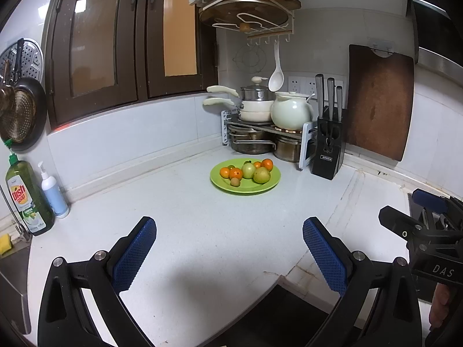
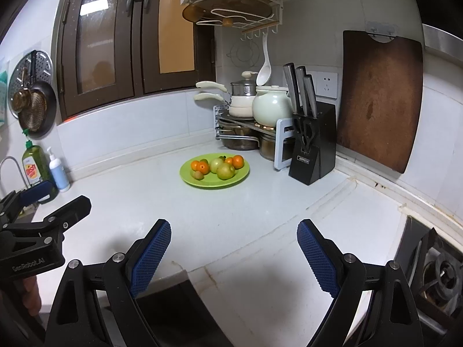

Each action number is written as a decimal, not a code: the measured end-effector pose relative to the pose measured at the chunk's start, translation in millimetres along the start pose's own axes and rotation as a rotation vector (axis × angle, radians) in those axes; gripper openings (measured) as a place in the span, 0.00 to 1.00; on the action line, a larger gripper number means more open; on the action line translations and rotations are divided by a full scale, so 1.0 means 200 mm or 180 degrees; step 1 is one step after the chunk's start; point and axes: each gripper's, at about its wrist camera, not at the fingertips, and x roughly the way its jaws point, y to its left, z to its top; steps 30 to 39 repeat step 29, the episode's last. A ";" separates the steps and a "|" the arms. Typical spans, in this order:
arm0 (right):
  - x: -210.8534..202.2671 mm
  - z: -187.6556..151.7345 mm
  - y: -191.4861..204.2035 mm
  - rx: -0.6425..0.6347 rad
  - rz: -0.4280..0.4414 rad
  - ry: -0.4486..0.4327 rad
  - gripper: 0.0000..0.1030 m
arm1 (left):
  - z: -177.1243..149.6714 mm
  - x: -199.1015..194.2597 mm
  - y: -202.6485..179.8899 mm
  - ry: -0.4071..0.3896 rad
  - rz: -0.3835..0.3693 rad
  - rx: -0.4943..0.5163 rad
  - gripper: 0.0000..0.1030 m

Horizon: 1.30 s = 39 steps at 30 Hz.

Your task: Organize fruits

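1. The left gripper (image 1: 230, 257) has black plastic arms, silver round pivot screws and blue cross-hatched rubber pads (image 1: 134, 253).
2. The right gripper (image 2: 234, 256) is built the same; seen from the left wrist, its body reads "DAS".
3. Bare skin shows below each gripper body.

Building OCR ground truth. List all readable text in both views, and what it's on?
"Dish Star" and "LEMON": green dish-soap bottle; its smaller print is too blurred.
"DAS": black body of the right gripper, seen from the left wrist.
"GenRobot.AI": black body of the left gripper, seen from the right wrist.
White label on the black knife block: too blurred to read.
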 end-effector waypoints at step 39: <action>-0.01 -0.01 0.01 -0.0019 -0.0026 -0.0007 0.87 | 0.00 -0.01 0.00 0.0025 -0.0010 0.0000 1.00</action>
